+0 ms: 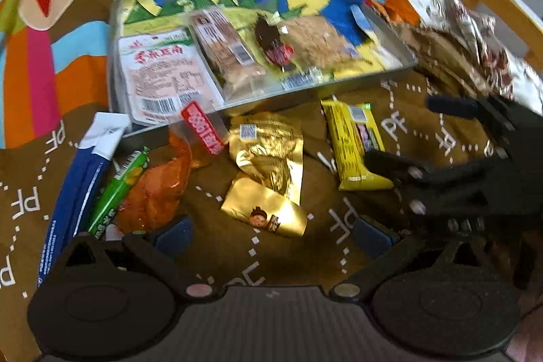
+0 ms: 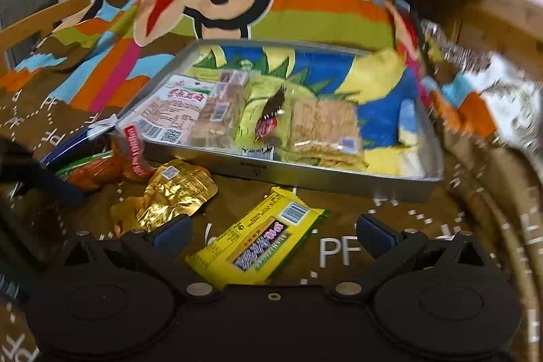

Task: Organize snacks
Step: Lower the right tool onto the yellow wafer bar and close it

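Your right gripper (image 2: 271, 234) is spread wide and holds nothing. The yellow snack bar (image 2: 258, 243) lies flat on the brown blanket (image 2: 342, 246) between its fingers, touching neither pad. Your left gripper (image 1: 271, 234) is also wide open and empty; the gold foil packet (image 1: 266, 212) lies between and just ahead of its fingertips. The metal tray (image 2: 305, 173) sits beyond both, already holding several wrapped snacks. An orange packet (image 1: 154, 192) lies left of the gold one.
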`<move>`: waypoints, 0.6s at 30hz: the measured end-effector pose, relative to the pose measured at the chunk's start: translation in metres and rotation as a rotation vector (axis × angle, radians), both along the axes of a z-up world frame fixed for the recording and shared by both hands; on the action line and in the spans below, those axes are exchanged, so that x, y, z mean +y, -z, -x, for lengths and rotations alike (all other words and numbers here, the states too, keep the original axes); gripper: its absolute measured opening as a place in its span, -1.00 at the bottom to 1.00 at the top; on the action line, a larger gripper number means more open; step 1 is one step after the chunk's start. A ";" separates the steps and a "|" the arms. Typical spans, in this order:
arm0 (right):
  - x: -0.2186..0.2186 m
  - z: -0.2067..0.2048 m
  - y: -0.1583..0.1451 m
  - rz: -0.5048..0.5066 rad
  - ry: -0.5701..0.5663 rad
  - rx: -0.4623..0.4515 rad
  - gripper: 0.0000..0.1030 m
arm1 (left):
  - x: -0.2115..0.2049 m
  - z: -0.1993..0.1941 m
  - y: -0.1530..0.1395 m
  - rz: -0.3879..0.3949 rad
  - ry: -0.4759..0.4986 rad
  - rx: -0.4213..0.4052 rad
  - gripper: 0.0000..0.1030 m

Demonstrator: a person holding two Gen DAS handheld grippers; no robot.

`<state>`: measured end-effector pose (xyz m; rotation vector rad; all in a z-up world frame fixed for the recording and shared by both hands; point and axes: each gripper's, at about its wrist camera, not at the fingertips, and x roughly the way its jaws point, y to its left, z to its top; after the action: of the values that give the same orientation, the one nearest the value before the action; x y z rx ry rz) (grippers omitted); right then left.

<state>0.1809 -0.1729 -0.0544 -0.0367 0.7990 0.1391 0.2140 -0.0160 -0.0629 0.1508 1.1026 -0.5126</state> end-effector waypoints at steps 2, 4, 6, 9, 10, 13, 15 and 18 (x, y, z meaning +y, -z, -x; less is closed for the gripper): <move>-0.002 -0.011 0.008 -0.040 0.007 0.051 0.99 | 0.000 -0.003 0.002 0.007 0.012 0.016 0.99; -0.003 -0.019 0.014 -0.075 0.022 0.082 0.99 | 0.002 -0.005 0.004 0.011 0.007 0.028 0.99; -0.003 -0.027 0.021 -0.096 0.037 0.105 0.99 | 0.003 -0.007 0.005 0.012 0.005 0.025 0.99; 0.001 -0.030 0.024 -0.063 0.026 0.111 0.88 | 0.003 -0.009 0.005 0.011 0.011 0.002 0.99; 0.003 -0.030 0.025 -0.026 0.012 0.119 0.78 | 0.003 -0.010 0.005 0.008 0.017 -0.003 0.99; 0.005 -0.028 0.022 0.027 -0.026 0.134 0.61 | 0.001 -0.010 0.007 -0.003 0.032 -0.011 0.99; 0.001 -0.025 0.018 0.017 -0.034 0.153 0.51 | -0.001 -0.009 0.008 -0.011 0.044 -0.013 0.99; -0.005 -0.019 0.013 0.035 -0.052 0.181 0.34 | -0.002 -0.007 0.008 -0.015 0.058 -0.018 0.99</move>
<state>0.1997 -0.1777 -0.0674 -0.0787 0.9815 0.1796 0.2205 -0.0183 -0.0709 0.2006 1.0871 -0.5545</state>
